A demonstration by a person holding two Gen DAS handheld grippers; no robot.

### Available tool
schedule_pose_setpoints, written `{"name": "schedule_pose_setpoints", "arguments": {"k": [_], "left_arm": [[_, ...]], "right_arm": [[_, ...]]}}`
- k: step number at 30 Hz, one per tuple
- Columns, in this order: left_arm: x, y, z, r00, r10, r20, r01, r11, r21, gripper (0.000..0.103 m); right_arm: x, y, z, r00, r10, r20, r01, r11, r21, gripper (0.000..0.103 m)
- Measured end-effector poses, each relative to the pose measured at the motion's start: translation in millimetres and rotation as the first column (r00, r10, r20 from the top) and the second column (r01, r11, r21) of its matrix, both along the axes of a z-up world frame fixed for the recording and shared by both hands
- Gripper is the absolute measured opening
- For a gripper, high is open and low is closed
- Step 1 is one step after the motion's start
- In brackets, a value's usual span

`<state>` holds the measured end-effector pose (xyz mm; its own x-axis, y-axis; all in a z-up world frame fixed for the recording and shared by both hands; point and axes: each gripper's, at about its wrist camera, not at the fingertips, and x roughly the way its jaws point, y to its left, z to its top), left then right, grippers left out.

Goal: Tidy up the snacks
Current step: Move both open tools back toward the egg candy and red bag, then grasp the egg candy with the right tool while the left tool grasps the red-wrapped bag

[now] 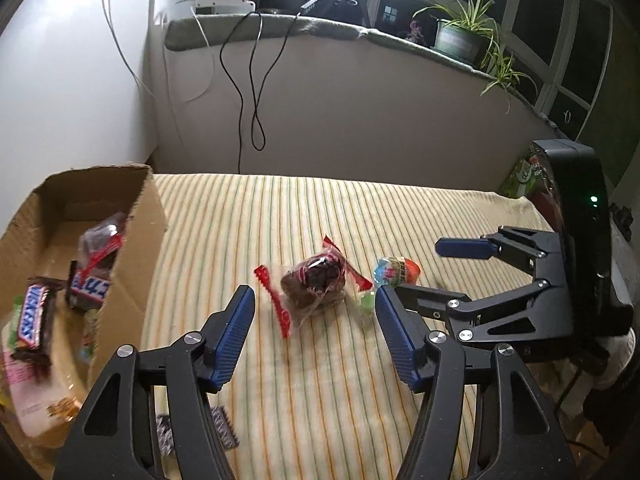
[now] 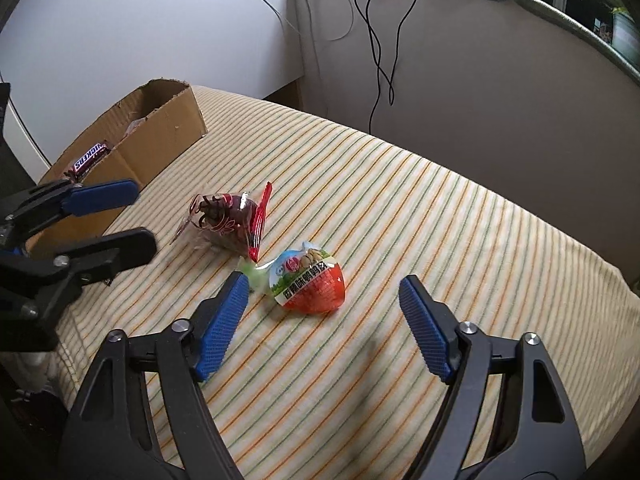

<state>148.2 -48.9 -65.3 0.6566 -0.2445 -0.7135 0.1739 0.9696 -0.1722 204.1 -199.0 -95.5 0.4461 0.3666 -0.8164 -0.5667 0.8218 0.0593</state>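
- Left tool (image 1: pixel 314 306): jaws apart, nothing between the pads, hovering just short of the brown cake packet (image 1: pixel 314 284), which lies straight ahead on the striped surface (image 1: pixel 320 380), long axis slanting across the jaws.
- Right tool (image 2: pixel 322 300): also open and empty, the strawberry-shaped snack (image 2: pixel 310 286) directly before it.
- Cardboard box (image 1: pixel 128 256), already holding snacks, lies left, nearer the left tool.

Two snacks on the striped cloth (image 2: pixel 400 208): one brown cake in a clear wrapper with red ends (image 2: pixel 224 220), one strawberry-shaped pack (image 2: pixel 312 284). One cardboard box (image 1: pixel 132 248). Inside the box, two Snickers bars (image 1: pixel 34 320) seen clearly, one more wrapped brown cake (image 1: pixel 100 240), plus other packs too blurry to count. Two grippers: left gripper (image 1: pixel 314 300), right gripper (image 2: pixel 324 292). One potted plant (image 1: pixel 460 36) on the sill.
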Motion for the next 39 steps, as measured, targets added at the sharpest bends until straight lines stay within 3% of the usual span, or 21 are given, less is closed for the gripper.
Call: {"name": "schedule_pose_setpoints", "arguments": {"k": [8,17,23,27,39], "left_arm": [[19,-10,-14,1.000,0.001,-0.026,0.000,0.999,0.033,0.062],[35,-14,-25,0.999,0.002,-0.050,0.000,0.999,0.043,0.061],[37,-15,-28,0.999,0.002,-0.050,0.001,0.999,0.045,0.054],[38,-17,-27,0.999,-0.012,-0.045,0.014,0.999,0.047,0.045],[32,-14,-19,1.000,-0.007,-0.023,0.008,0.999,0.034,0.041]], "right_arm": [[13,4,-9,1.000,0.002,-0.025,-0.002,1.000,0.013,0.067],[20,5,-16,0.999,0.010,-0.045,-0.009,1.000,0.011,0.051],[22,3,-17,0.999,0.007,-0.041,-0.007,1.000,0.000,0.041],[22,2,-16,0.999,0.001,-0.039,-0.001,1.000,-0.004,0.025],[16,-2,-8,0.999,-0.018,-0.031,0.019,1.000,0.010,0.024]]}}
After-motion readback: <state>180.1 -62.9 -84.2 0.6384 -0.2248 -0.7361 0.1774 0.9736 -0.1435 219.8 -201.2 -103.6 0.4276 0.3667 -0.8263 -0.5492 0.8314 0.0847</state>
